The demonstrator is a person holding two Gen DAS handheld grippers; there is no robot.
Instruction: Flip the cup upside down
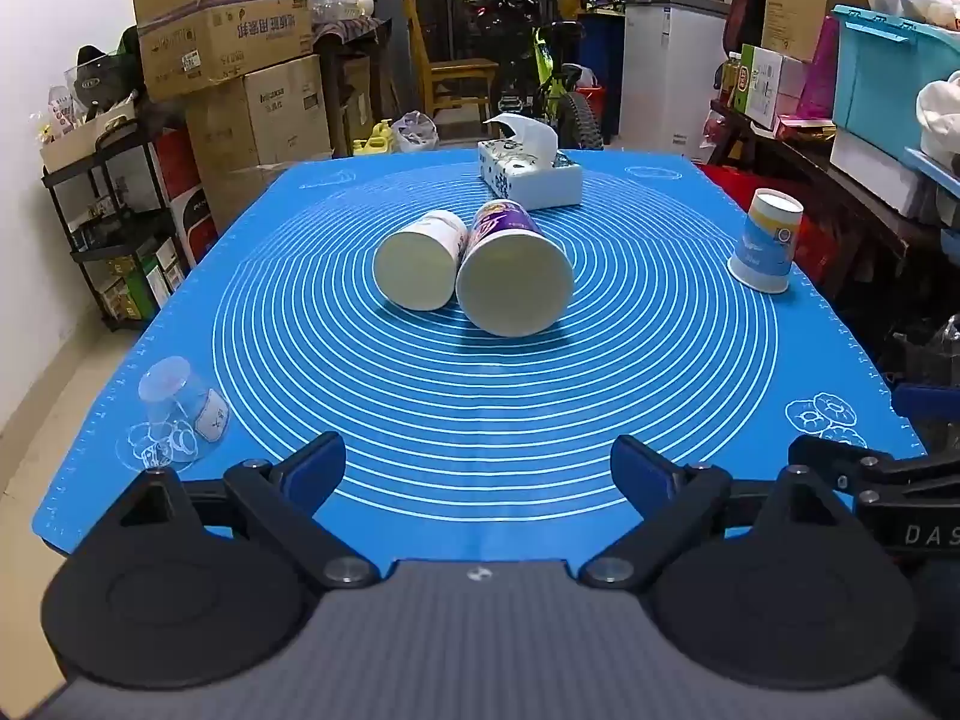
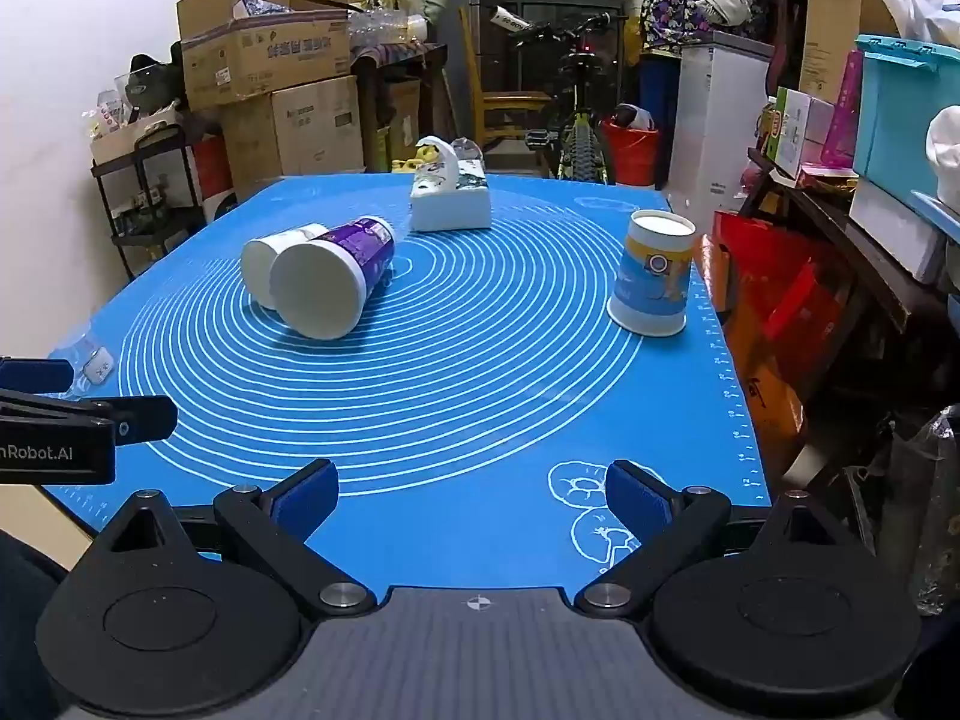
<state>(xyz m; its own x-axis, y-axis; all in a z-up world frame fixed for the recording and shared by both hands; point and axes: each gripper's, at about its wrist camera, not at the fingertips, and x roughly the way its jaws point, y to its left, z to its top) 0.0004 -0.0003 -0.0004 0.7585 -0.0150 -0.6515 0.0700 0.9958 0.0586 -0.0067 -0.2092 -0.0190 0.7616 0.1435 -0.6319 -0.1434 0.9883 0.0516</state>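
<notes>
— Cluttered storeroom behind, cardboard boxes (image 1: pixel 222 30) stacked high; up front a blue mat (image 1: pixel 480 408) with a tissue box (image 1: pixel 531 171) at its far end.

— How far along?

— Partly, I judge. One blue cup (image 2: pixel 654 276) at the mat's right edge already stands mouth down. A purple cup (image 1: pixel 513 270) and a white cup (image 1: pixel 420 258) lie on their sides mid-mat, touching, mouths toward us. A clear cup (image 1: pixel 180 408) is tipped over near the left edge.

— And the grippers?

— Left gripper (image 1: pixel 477 465) and right gripper (image 2: pixel 474 489) both hover at the near edge, jaws spread, holding nothing.
</notes>
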